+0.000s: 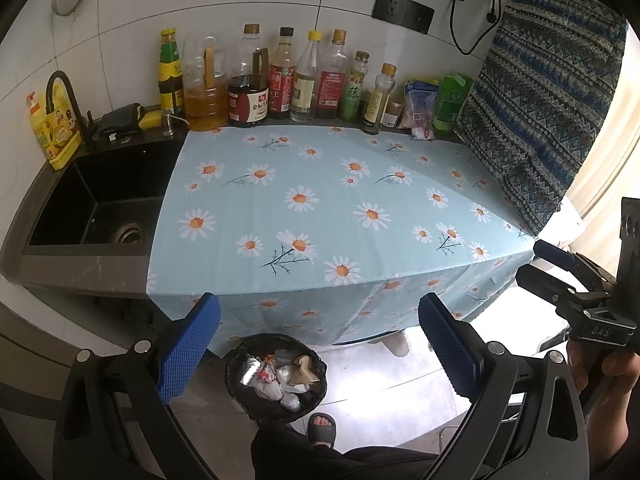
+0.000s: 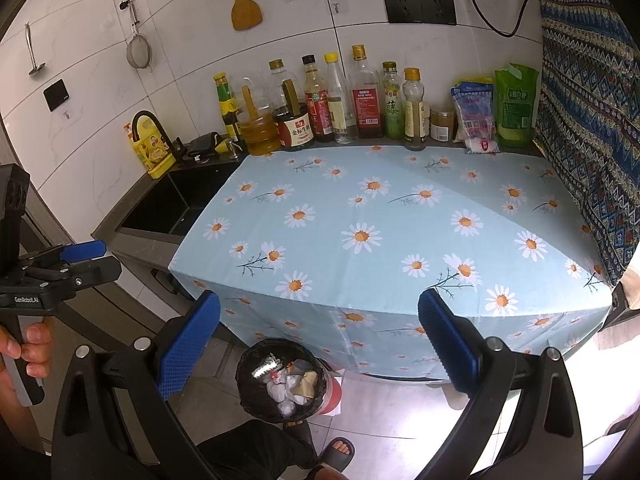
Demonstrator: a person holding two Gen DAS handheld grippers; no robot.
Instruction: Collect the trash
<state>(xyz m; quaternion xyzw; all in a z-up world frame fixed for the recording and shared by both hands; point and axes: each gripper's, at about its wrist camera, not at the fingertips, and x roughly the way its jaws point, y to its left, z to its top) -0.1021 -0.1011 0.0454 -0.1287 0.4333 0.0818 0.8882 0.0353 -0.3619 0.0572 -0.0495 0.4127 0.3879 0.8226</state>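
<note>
A round bin with a black liner (image 1: 276,376) stands on the floor below the table's front edge, holding crumpled white paper, foil and brown scraps. The right wrist view shows the same bin (image 2: 284,380). The table under a light blue daisy cloth (image 1: 320,200) carries no loose trash that I can see. My left gripper (image 1: 319,304) hangs open above the bin, nothing between its blue pads. My right gripper (image 2: 318,298) is open too, and empty. Each gripper shows at the edge of the other's view: the right gripper (image 1: 540,264), the left gripper (image 2: 96,258), each held by a hand.
Sauce and oil bottles (image 1: 280,76) line the back wall, with bags (image 1: 420,104) to their right. A black sink (image 1: 100,204) with a faucet lies left of the cloth. A patterned blue cloth (image 1: 540,100) hangs at the right. The person's sandalled foot (image 1: 322,428) is beside the bin.
</note>
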